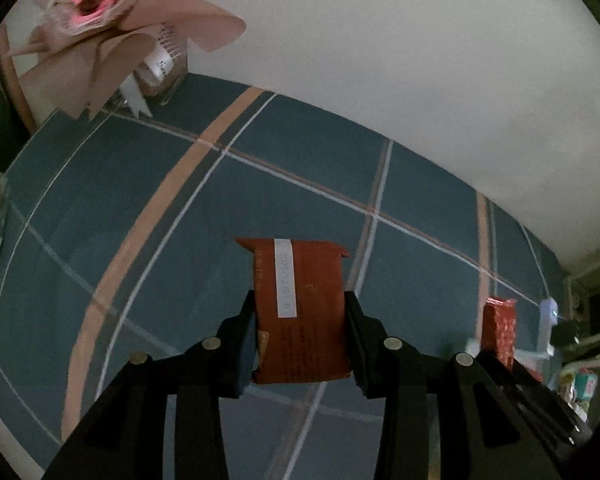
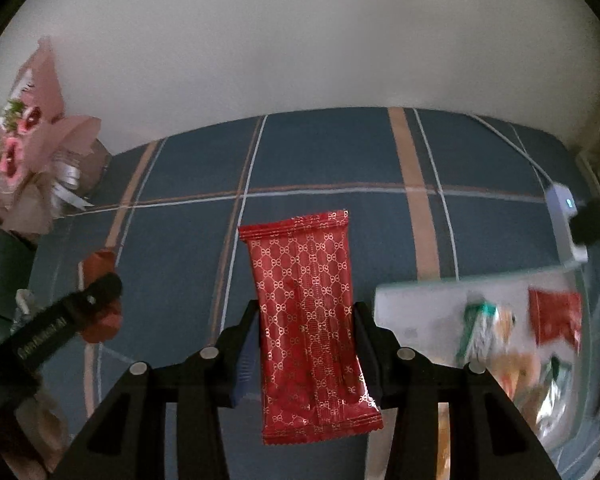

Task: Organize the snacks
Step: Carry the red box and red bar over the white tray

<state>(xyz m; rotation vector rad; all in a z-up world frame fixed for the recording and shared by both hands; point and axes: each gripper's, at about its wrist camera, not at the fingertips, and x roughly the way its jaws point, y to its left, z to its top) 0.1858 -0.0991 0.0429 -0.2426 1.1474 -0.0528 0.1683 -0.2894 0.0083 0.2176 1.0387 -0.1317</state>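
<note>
At centre frame, our left tongs and right tongs each clamp a red snack packet; the clear bin at lower right already holds several snacks, so we judge sorting partway done.

You hold two red snack packs, one in your left gripper and one in your right gripper. You can see one clear bin of blurry snacks and one pink paper bouquet.
</note>
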